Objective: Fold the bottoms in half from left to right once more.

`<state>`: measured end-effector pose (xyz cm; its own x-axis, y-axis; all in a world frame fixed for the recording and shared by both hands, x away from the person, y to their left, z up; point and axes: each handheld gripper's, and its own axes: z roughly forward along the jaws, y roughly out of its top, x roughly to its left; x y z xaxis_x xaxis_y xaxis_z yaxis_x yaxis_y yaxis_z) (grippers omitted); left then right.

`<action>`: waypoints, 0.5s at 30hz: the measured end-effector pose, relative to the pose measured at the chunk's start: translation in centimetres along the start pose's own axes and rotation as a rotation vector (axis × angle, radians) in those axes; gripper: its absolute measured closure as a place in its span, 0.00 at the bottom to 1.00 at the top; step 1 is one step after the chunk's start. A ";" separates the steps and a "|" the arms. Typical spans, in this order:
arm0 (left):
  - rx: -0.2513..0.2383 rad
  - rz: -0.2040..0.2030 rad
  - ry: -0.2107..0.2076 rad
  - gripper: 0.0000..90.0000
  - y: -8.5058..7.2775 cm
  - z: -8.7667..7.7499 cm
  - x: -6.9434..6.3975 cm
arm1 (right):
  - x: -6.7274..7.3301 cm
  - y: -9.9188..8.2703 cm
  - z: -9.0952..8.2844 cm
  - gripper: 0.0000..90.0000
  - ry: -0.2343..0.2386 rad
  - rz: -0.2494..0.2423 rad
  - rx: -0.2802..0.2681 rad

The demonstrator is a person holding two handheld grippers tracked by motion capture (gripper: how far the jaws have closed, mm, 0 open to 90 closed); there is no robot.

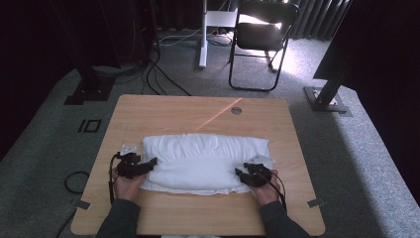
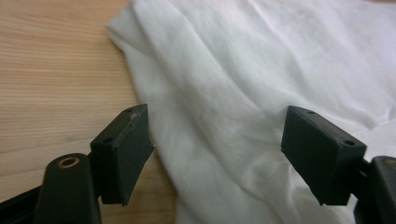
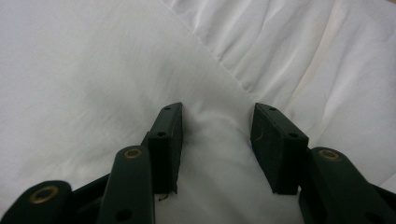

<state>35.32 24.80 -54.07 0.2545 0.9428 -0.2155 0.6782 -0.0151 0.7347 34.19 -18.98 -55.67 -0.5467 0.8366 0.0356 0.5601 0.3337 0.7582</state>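
Observation:
A plump white pillow (image 1: 205, 163) lies across the middle of the wooden table (image 1: 198, 111). At its left end, my left gripper (image 1: 152, 163) has its jaws standing wide apart; in the left gripper view the pillow's fabric (image 2: 261, 70) runs under the left gripper (image 2: 215, 114), and neither pad presses it. My right gripper (image 1: 239, 173) is at the pillow's front right corner. Between the right gripper's (image 3: 217, 109) pads, a bulge of the white pillow fabric (image 3: 93, 70) fills the gap and touches both.
A round cable hole (image 1: 236, 110) sits near the table's far edge. Behind the table stand a black folding chair (image 1: 262, 34) and a white post (image 1: 203, 34). Cables lie on the grey carpet, with black stand bases (image 1: 327, 99) at both sides.

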 end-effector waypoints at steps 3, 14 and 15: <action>0.051 0.010 0.018 0.21 -0.2 1.1 -0.2 | 0.0 0.0 0.0 0.59 -0.002 0.001 0.000; 0.084 0.159 0.077 0.36 -1.0 1.3 -3.0 | 0.1 -0.1 0.0 0.59 -0.003 -0.002 -0.004; 0.080 0.159 0.074 0.43 -1.1 1.2 -3.1 | 0.1 -0.1 0.0 0.59 -0.003 -0.002 -0.004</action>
<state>34.63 21.47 -54.97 0.3137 0.9482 -0.0506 0.6865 -0.1897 0.7019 34.13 -18.95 -55.72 -0.5459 0.8373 0.0320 0.5565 0.3337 0.7609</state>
